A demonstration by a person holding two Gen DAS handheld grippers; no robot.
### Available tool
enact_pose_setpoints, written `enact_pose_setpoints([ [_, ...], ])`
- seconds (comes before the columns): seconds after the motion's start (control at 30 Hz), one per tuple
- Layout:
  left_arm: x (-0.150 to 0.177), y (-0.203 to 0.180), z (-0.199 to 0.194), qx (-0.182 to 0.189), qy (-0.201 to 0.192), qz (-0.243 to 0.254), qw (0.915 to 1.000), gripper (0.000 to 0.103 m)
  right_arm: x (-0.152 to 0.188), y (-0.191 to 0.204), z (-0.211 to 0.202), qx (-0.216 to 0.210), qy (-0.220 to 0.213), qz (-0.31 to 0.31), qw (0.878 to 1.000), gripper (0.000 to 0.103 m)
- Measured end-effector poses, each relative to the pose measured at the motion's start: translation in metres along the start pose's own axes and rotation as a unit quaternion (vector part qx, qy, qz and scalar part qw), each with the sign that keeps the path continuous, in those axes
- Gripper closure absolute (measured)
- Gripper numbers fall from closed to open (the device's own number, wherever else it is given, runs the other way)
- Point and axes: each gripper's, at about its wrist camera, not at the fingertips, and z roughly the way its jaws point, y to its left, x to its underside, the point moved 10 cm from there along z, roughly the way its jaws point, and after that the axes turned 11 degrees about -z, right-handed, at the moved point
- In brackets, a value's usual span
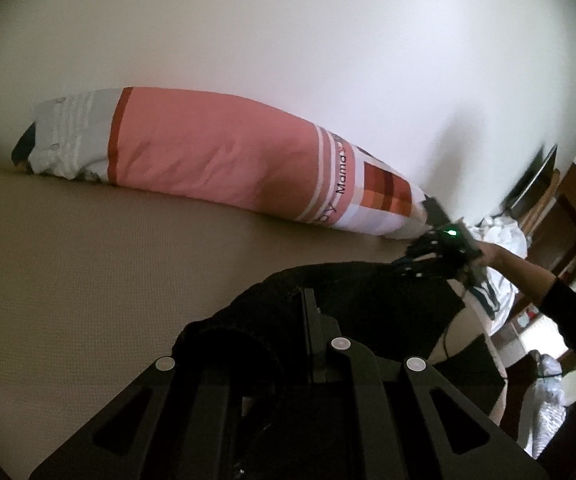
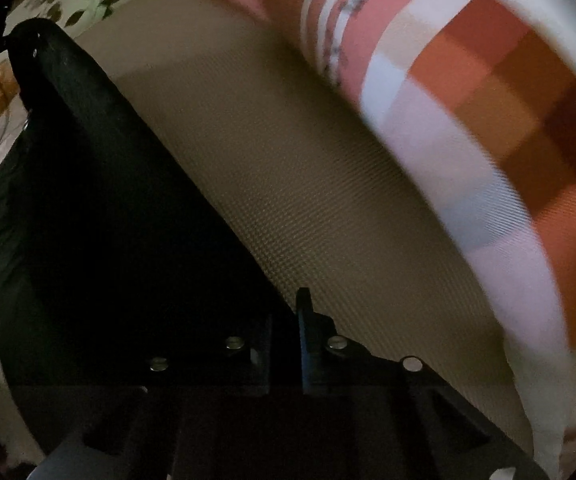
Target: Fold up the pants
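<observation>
Black pants (image 1: 352, 292), tan woven mat (image 1: 87, 264), pink pillow (image 1: 207, 152) with orange-brown checks.

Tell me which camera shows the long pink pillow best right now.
The left wrist view: the pillow shows almost end to end, lying along the wall at the far edge of the tan mattress. The right wrist view shows only its near end, close up and blurred: the checked patch and some stripes.

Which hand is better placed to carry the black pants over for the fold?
Probably left. The left gripper is shut on a raised bunch of the black pants. The right gripper is shut at the pants' edge, and its hold is unclear.
</observation>
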Motion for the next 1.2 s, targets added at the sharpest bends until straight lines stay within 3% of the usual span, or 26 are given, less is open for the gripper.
enact_pose_setpoints([
  [0.2,0.008,-0.005,-0.016,-0.024,0.006,0.028,0.9993,0.093,0.009,0.027,-0.077,0.130,-0.061,0.036,0.989,0.096],
  [0.37,0.030,-0.019,-0.041,-0.022,0.014,0.041,0.9988,0.093,0.034,0.078,-0.126,0.161,-0.090,0.066,0.981,0.096],
  [0.57,0.086,-0.031,-0.073,-0.014,0.038,0.058,0.9975,0.093,0.072,0.159,-0.143,0.142,-0.102,0.108,0.979,0.097],
  [0.83,0.185,-0.007,-0.091,-0.033,0.103,0.034,0.9935,0.089,0.124,0.247,-0.098,0.059,-0.084,0.152,0.983,0.097],
  [1.03,0.241,0.026,-0.077,-0.074,0.158,0.023,0.9843,0.083,0.144,0.274,-0.046,0.023,-0.041,0.168,0.985,0.097],
  [1.2,0.245,0.022,-0.083,-0.093,0.157,0.032,0.9827,0.076,0.144,0.274,-0.042,0.022,-0.036,0.174,0.984,0.097],
])
